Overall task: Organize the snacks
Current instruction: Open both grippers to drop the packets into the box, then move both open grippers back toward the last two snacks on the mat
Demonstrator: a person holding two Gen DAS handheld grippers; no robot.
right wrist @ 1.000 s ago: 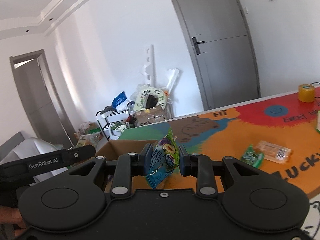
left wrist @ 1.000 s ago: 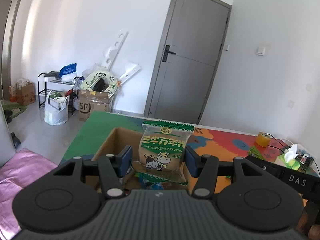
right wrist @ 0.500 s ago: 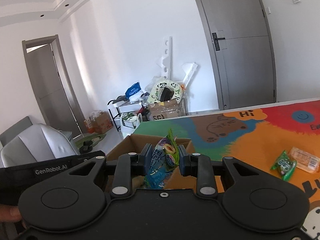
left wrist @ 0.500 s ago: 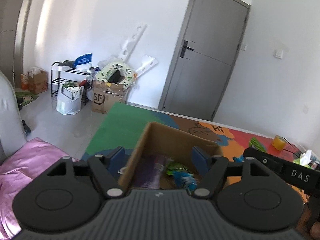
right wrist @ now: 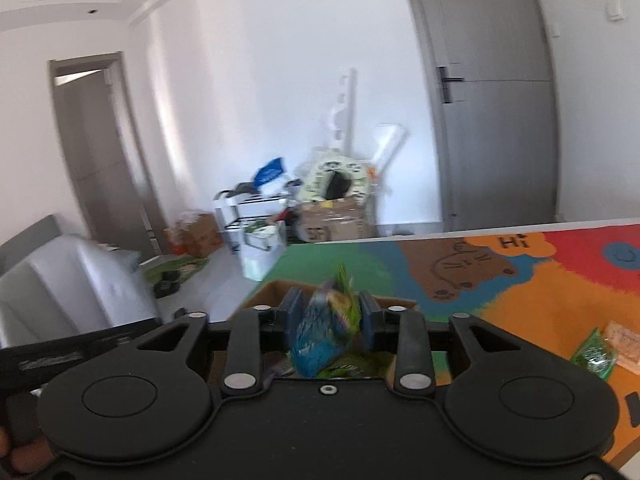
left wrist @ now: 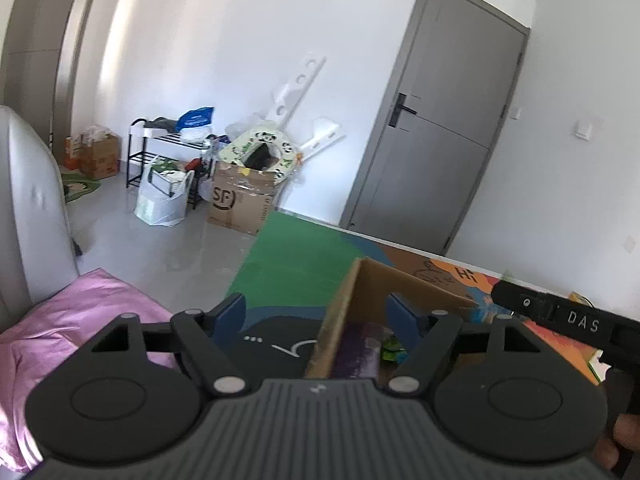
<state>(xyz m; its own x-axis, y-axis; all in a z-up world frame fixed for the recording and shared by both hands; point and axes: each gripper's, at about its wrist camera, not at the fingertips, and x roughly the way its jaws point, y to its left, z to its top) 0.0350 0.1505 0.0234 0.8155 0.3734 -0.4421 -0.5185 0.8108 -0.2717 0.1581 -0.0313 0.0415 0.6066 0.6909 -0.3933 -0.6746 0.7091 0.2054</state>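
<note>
Right gripper [right wrist: 327,316], lower centre, pinches a blue-green foil snack packet [right wrist: 325,332] above the open brown cardboard box [right wrist: 276,294]; releasing comes next. Left gripper [left wrist: 316,316] gapes empty.

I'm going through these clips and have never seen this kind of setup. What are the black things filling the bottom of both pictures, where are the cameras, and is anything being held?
There is no robot here: a person holds a hand-held gripper in each hand, and each carries a wide-angle camera looking forward along its two fingers. The black shapes are the grippers' own bodies.

In the left wrist picture, the left gripper is open and empty, hovering over the near wall of a cardboard box that has packets inside.

In the right wrist picture, the right gripper is shut on a blue-and-green snack packet, blurred, above the same box.

The box stands on a table with a colourful cartoon mat. Two more packets lie on the mat at the right: a green one and a pale orange one.
</note>
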